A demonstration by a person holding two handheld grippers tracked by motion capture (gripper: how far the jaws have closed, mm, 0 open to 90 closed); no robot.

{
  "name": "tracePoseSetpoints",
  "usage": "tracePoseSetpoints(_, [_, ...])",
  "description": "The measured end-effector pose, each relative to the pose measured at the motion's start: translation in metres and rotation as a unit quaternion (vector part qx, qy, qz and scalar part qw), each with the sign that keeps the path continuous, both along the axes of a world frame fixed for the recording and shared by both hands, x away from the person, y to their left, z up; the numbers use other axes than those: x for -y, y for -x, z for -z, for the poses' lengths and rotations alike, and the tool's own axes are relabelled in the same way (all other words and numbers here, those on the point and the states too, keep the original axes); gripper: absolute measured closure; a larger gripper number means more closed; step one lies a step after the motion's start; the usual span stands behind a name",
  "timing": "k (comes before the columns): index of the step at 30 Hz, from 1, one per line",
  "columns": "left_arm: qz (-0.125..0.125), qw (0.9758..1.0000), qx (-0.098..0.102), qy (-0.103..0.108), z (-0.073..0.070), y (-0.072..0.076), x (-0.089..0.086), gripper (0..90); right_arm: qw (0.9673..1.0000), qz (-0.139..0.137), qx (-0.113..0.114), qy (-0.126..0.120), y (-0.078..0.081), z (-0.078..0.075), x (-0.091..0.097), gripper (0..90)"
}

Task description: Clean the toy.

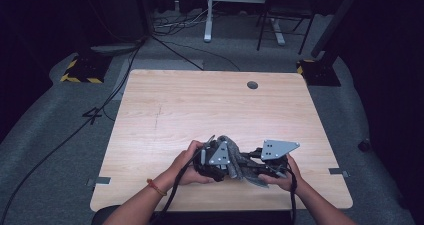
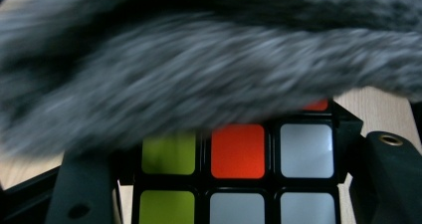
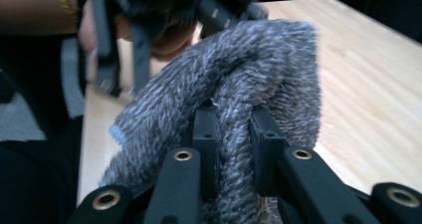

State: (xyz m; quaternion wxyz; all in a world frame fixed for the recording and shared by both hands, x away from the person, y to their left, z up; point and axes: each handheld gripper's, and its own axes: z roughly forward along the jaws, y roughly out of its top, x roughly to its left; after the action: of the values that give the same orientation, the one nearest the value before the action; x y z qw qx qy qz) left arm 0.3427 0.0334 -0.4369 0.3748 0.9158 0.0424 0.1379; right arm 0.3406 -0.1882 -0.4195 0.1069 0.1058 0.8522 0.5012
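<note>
1. Wooden worktop stands on grey carpet.
2. Left hand-held gripper clamps a puzzle cube under grey knitted cloth.
3. Right hand-held gripper pinches the cloth near the front edge.

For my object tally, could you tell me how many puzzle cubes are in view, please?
1: the puzzle cube sits between the left gripper's jaws, partly draped by the grey knitted cloth; the cloth could hide more.
</note>
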Motion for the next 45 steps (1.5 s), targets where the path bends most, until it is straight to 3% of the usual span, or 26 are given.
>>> tracePoseSetpoints(3, [0.005, 1.0000, 0.005, 0.001, -0.003, 0.003, 0.000, 33.4, 0.9996, 0.024, -0.012, 0.011, -0.007, 0.006, 0.003, 76.9])
tracePoseSetpoints(6, [0.007, 0.9997, 0.009, 0.023, -0.011, 0.003, -0.007, 33.4, 0.9977, 0.046, -0.031, 0.040, -0.016, 0.016, 0.004, 77.0])
tracePoseSetpoints(9, [0.004, 0.9983, 0.006, 0.059, -0.020, 0.002, -0.016, 33.4, 0.9962, 0.047, -0.057, 0.045, -0.023, 0.024, 0.005, 77.0])
tracePoseSetpoints(11, [0.002, 0.9976, 0.008, 0.069, -0.024, 0.001, -0.021, 33.4, 0.9964, 0.040, -0.062, 0.042, -0.023, 0.027, 0.005, 76.9])
tracePoseSetpoints(16, [-0.006, 0.9983, 0.016, 0.055, -0.023, 0.000, -0.022, 33.4, 0.9985, 0.034, -0.035, 0.024, -0.014, 0.014, 0.004, 76.9])
tracePoseSetpoints(22, [0.006, 0.9997, 0.000, 0.026, -0.010, -0.001, -0.005, 33.4, 0.9996, -0.003, -0.021, -0.021, -0.004, -0.003, 0.006, 76.8])
tracePoseSetpoints(23, [0.001, 0.9999, 0.005, 0.014, -0.008, 0.000, -0.002, 33.3, 0.9999, 0.000, -0.012, -0.012, -0.002, -0.003, 0.003, 76.8])
tracePoseSetpoints(25, [0.006, 0.9999, -0.001, 0.012, -0.006, 0.000, -0.003, 33.4, 0.9999, 0.008, -0.005, 0.006, -0.002, 0.000, 0.001, 76.6])
tracePoseSetpoints(28, [0.009, 0.9998, 0.007, 0.015, -0.009, 0.003, -0.004, 33.4, 0.9987, 0.037, -0.018, 0.029, -0.011, 0.009, 0.002, 76.6])
tracePoseSetpoints(31, [0.012, 0.9995, 0.009, 0.029, -0.013, 0.003, -0.008, 33.4, 0.9972, 0.052, -0.039, 0.037, -0.020, 0.016, 0.006, 76.7])
tracePoseSetpoints(34, [0.008, 0.9996, 0.008, 0.026, -0.014, 0.002, -0.010, 33.4, 0.9982, 0.037, -0.046, 0.011, -0.018, 0.015, 0.009, 76.7])
tracePoseSetpoints(36, [0.009, 0.9996, 0.004, 0.025, -0.012, 0.001, -0.008, 33.4, 0.9990, 0.025, -0.037, -0.002, -0.011, 0.009, 0.006, 76.7])
tracePoseSetpoints(39, [0.006, 0.9997, 0.001, 0.022, -0.011, 0.000, -0.009, 33.2, 0.9996, 0.027, -0.007, 0.006, -0.002, 0.002, -0.003, 77.0])
tracePoseSetpoints(41, [0.001, 0.9998, 0.002, 0.020, -0.011, -0.001, -0.007, 33.2, 0.9996, 0.027, -0.011, -0.005, -0.002, 0.000, -0.004, 77.1])
tracePoseSetpoints(45, [-0.001, 1.0000, 0.004, 0.006, -0.007, -0.002, -0.003, 33.1, 0.9996, 0.029, -0.004, -0.001, -0.001, -0.002, -0.007, 77.2])
